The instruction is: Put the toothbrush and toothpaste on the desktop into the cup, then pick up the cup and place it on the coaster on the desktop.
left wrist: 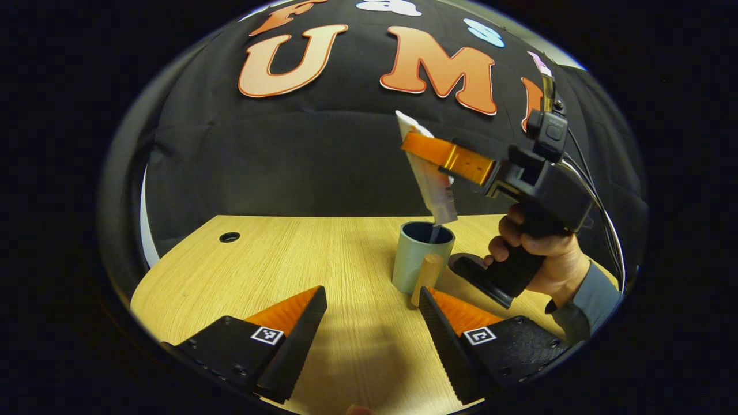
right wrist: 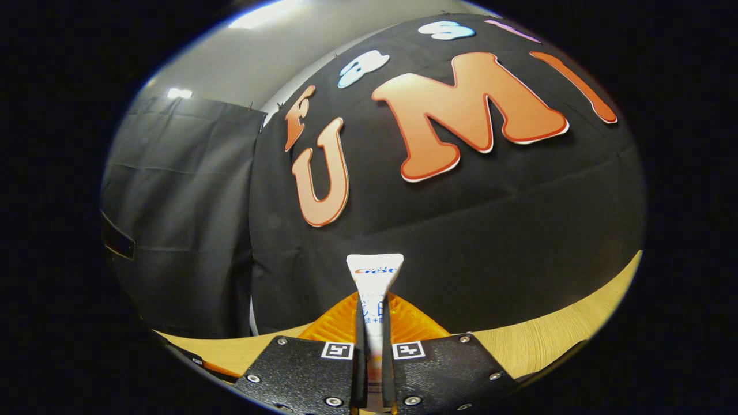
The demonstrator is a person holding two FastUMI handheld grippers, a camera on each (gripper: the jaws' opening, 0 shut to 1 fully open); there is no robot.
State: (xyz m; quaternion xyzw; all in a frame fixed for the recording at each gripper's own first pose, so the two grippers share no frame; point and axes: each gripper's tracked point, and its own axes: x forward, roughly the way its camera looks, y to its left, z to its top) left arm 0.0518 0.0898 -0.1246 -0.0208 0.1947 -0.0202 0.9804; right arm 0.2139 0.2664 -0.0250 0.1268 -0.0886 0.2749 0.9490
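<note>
**Tube above the cup, coaster just past it**

In the left gripper view the cup (left wrist: 422, 253) stands on the worktop (left wrist: 277, 271) at about 1 o'clock from the left tongs (left wrist: 372, 300). The coaster (left wrist: 468, 266) lies just beside the cup at its 3 o'clock. A hand (left wrist: 542, 253) holds the right tongs (left wrist: 429, 151) above the cup, at 12 o'clock from it. The toothpaste (left wrist: 431, 178) hangs tilted between them, its lower end at the cup's mouth. A hole (left wrist: 229, 237) sits in the worktop at 9 o'clock, well apart from the cup.

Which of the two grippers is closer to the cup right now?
Right. The right gripper holds the toothpaste directly over the cup; the left gripper waits open, low, farther back.
</note>
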